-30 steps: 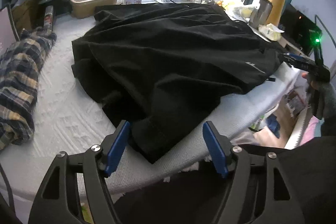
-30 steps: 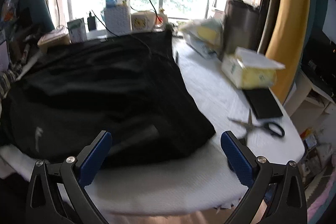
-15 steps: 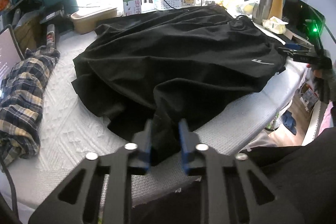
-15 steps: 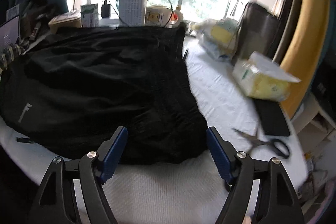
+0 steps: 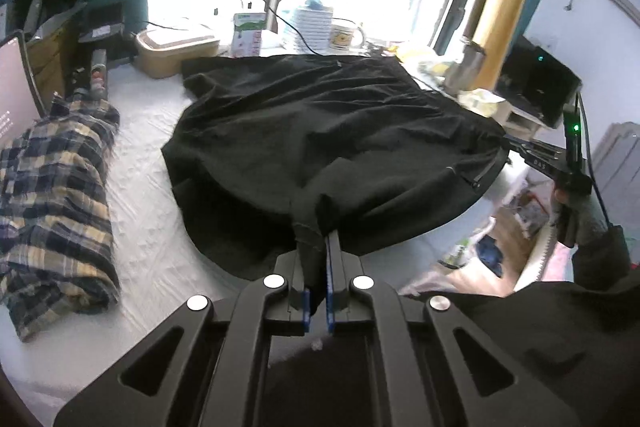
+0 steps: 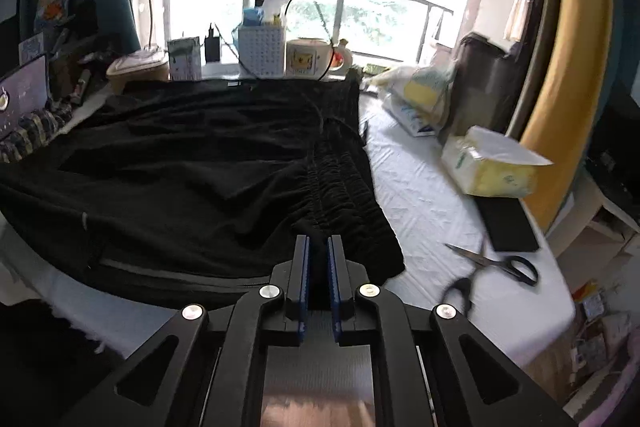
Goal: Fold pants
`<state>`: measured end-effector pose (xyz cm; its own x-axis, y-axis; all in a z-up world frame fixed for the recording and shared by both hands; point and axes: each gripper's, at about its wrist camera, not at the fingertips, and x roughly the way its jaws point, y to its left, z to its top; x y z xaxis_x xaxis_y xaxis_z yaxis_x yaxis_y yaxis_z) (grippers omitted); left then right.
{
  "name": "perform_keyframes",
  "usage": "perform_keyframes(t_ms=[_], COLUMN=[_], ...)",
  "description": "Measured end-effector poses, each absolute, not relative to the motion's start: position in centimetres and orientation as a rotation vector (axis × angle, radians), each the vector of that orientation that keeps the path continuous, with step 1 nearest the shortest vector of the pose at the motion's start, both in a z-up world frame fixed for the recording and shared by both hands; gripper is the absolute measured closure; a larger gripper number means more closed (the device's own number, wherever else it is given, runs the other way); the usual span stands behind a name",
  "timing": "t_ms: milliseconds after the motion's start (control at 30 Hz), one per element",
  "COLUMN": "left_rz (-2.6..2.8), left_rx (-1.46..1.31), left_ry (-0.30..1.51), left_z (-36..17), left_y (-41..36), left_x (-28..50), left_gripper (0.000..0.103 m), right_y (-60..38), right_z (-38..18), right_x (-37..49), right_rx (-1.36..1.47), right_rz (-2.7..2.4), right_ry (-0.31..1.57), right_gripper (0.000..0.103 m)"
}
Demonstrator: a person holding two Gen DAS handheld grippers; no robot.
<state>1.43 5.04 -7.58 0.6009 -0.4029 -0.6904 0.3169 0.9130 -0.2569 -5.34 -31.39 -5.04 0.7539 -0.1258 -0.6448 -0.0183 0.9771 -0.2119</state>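
Observation:
Black pants lie spread across the white padded table. My left gripper is shut on the near hem of a pant leg and lifts it slightly off the table. In the right wrist view the pants fill the left half, with the gathered elastic waistband toward me. My right gripper is shut on the near end of that waistband. It also shows at the right edge of the left wrist view, held by a gloved hand.
A plaid shirt lies bundled on the left of the table. Scissors, a black phone and a tissue pack lie right of the pants. A basket, mug, carton and cables line the window sill.
Both grippers went from wide open to shut on the pants: the left on the leg hem, the right on the waistband. The left has lifted the hem a little.

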Motion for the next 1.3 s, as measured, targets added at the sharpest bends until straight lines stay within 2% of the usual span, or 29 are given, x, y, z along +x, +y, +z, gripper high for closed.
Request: perform_keyframes(t_ms=[133, 300, 433, 500, 567, 600, 633, 667, 833, 1033, 1067, 1133, 1200, 1300], left_rz=[-0.450, -0.416, -0.393, -0.382, -0.362, -0.350, -0.336, -0.324, -0.304, -0.309, -0.307, -0.303, -0.296, -0.293], left_rx=[-0.137, -0.152, -0.145, -0.142, -0.137, -0.128, -0.115, -0.106, -0.115, -0.147, -0.153, -0.159, -0.160, -0.166], left_ry=[0.917, 1.031, 1.024, 0.994, 0.960, 0.939, 0.921, 0.911, 0.912, 0.909, 0.912, 0.914, 0.910, 0.905], left_z=[-9.3, -13.0, -13.2, -12.6, -12.0, -11.7, -11.5, -11.5, -12.2, -11.7, -11.6, -11.6, -11.3, -11.1], left_y=[5.4, 5.6, 5.3, 5.5, 6.0, 6.0, 6.1, 6.1, 6.6, 7.3, 7.5, 7.7, 7.9, 8.1], left_x=[0.9, 0.7, 1.0, 1.2, 1.6, 1.8, 2.0, 2.3, 3.6, 3.7, 3.8, 3.7, 3.7, 3.8], left_gripper=[0.099, 0.099, 0.099, 0.099, 0.099, 0.099, 0.099, 0.099, 0.099, 0.099, 0.099, 0.099, 0.099, 0.099], right_y=[-31.9, -32.6, -32.5, -32.4, -32.5, -32.7, -32.8, -32.9, -33.9, -34.1, -34.2, -34.2, -33.8, -32.6], right_z=[-4.5, -8.0, -8.8, -8.3, -7.9, -7.8, -7.6, -7.4, -6.7, -9.2, -9.5, -9.8, -10.1, -10.4], right_x=[-6.8, -6.7, -6.5, -6.4, -6.6, -6.7, -6.8, -7.1, -8.5, -8.2, -8.0, -7.5, -6.9, -5.8], right_rx=[-0.173, -0.122, -0.115, -0.131, -0.153, -0.161, -0.172, -0.179, -0.214, -0.435, -0.450, -0.470, -0.494, -0.516], right_rz=[-0.067, -0.043, -0.018, 0.002, 0.010, 0.007, -0.007, -0.019, -0.057, -0.146, -0.156, -0.158, -0.138, -0.086], right_ry=[0.738, 0.817, 0.787, 0.766, 0.754, 0.749, 0.740, 0.728, 0.680, 0.736, 0.734, 0.731, 0.727, 0.727], right_gripper=[0.095, 0.095, 0.094, 0.090, 0.075, 0.043, 0.004, 0.000, 0.000, 0.001, 0.002, 0.013, 0.015, 0.027])
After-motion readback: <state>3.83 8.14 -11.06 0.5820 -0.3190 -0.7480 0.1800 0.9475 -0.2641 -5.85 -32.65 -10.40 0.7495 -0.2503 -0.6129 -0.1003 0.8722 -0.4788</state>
